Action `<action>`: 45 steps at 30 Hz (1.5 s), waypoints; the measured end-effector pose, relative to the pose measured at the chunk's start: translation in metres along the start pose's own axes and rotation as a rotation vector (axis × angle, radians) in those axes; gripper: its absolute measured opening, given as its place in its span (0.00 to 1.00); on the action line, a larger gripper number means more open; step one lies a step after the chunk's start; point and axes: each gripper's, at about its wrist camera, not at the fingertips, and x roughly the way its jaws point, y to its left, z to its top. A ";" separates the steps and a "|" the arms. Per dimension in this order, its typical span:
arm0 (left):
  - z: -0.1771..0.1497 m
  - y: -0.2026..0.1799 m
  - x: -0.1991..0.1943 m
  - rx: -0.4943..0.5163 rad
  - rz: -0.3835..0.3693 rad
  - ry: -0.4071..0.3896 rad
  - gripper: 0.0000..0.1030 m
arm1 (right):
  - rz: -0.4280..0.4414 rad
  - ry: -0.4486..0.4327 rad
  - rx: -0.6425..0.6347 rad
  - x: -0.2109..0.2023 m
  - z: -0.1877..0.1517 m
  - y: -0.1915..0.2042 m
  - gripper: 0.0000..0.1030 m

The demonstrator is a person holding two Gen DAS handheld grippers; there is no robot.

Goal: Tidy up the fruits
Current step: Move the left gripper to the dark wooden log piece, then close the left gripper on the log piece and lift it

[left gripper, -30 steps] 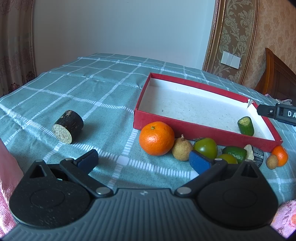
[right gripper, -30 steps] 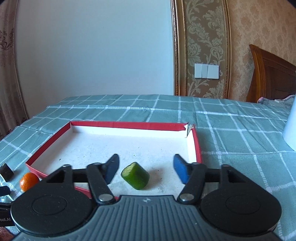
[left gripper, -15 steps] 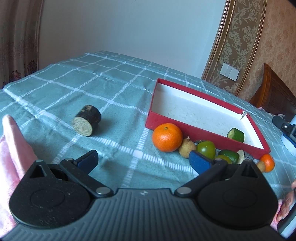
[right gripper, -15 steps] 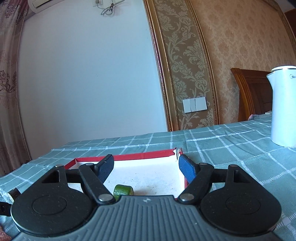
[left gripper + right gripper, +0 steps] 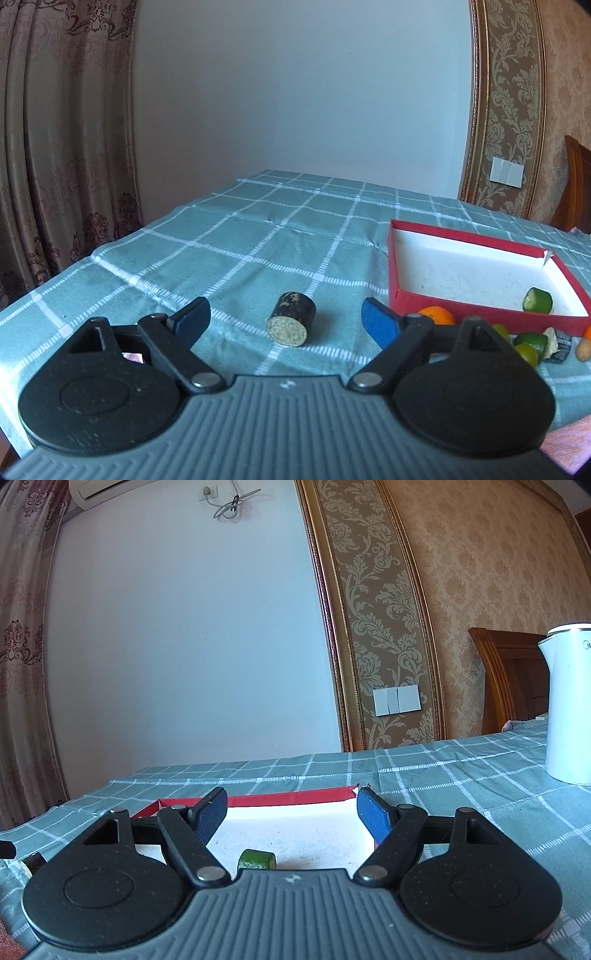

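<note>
**Both grippers empty, one green piece in the box**

Left gripper (image 5: 286, 319): jaws apart, have just been closing a bit, nothing between the pads. Dark cylinder with a pale cut face (image 5: 291, 324) lies on the checked tablecloth (image 5: 229, 258) ahead of it, not touched.

Red box (image 5: 480, 242) to the right holds one cut green fruit piece (image 5: 537, 301). Orange (image 5: 436, 315), green fruits (image 5: 532, 341) and small bits sit just outside the box's near wall.

Right gripper (image 5: 291, 812): released, empty, over the box. White kettle (image 5: 567, 705) far right.

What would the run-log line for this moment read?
left gripper: open, just closing, facing dark stub | right gripper: open, empty | red box: one green piece
</note>
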 end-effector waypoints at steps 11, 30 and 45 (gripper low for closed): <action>-0.001 0.004 0.017 0.105 -0.033 -0.032 0.38 | 0.000 0.011 -0.009 0.000 -0.001 0.003 0.75; 0.004 0.008 0.064 0.131 -0.142 0.105 0.34 | 0.002 0.006 -0.009 -0.003 -0.001 0.002 0.75; 0.000 0.002 0.083 0.152 -0.124 0.178 0.35 | 0.004 0.010 -0.011 -0.003 -0.001 0.002 0.75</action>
